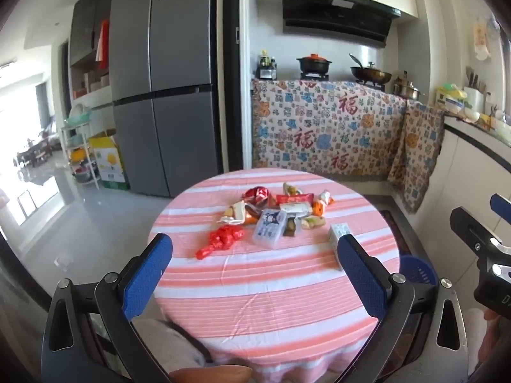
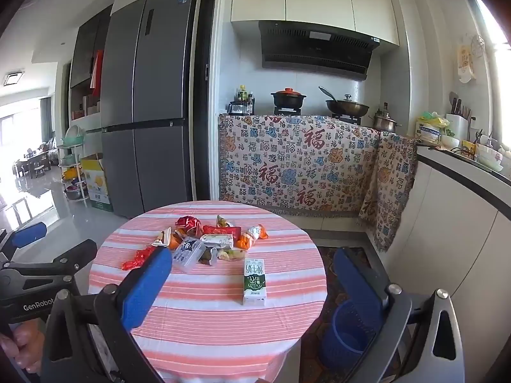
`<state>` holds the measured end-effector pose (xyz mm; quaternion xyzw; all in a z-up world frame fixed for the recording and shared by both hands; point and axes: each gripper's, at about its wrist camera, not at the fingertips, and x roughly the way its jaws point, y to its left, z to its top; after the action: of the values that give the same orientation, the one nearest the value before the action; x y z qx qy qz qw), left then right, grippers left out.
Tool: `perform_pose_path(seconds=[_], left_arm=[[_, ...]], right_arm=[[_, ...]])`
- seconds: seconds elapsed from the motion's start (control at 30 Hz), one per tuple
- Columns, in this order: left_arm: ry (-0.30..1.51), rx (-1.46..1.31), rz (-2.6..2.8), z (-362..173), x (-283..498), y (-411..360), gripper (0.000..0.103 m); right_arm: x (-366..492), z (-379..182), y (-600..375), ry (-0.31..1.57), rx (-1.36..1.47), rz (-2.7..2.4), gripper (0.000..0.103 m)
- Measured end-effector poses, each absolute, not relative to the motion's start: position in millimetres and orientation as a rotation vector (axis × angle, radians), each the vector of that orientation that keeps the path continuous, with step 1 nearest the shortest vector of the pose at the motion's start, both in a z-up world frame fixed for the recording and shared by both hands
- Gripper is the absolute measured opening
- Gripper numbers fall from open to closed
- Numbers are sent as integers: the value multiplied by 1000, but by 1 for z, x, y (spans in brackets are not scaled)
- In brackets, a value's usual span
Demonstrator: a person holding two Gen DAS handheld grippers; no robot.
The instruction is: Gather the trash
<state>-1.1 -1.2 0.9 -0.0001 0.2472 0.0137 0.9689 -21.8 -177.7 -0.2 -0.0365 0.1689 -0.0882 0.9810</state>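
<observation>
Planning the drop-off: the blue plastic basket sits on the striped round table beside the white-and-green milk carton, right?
Not quite. The blue plastic basket stands on the floor beside the striped round table, as the right wrist view shows; the white-and-green milk carton is on the table.

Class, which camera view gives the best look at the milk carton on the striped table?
The right wrist view: the milk carton lies whole and unobstructed, print visible. In the left wrist view the carton is partly hidden behind a blue finger pad.

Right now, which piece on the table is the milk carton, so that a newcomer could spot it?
Find the round striped table. The wrapper pile sits toward its far side; the milk carton lies alone nearer, to the right. It is the only white-and-green box, apart from the pile.
</observation>
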Motion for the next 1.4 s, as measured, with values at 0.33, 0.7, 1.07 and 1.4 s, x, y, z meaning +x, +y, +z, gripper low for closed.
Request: perform_pose_path(seconds=[0.33, 0.7, 1.07, 1.4], left_arm=[[504, 6, 23, 11, -4, -12, 103], [501, 15, 21, 2, -1, -5, 103], [501, 25, 25, 0, -2, -9, 103], [502, 27, 26, -1, -2, -10, 103]], right_arm=[[-22, -1, -178, 346, -68, -175, 103], [-19, -2, -178, 347, -63, -180, 103], [-19, -3, -178, 345, -61, -180, 103], [-19, -3, -179, 347, -61, -183, 103]])
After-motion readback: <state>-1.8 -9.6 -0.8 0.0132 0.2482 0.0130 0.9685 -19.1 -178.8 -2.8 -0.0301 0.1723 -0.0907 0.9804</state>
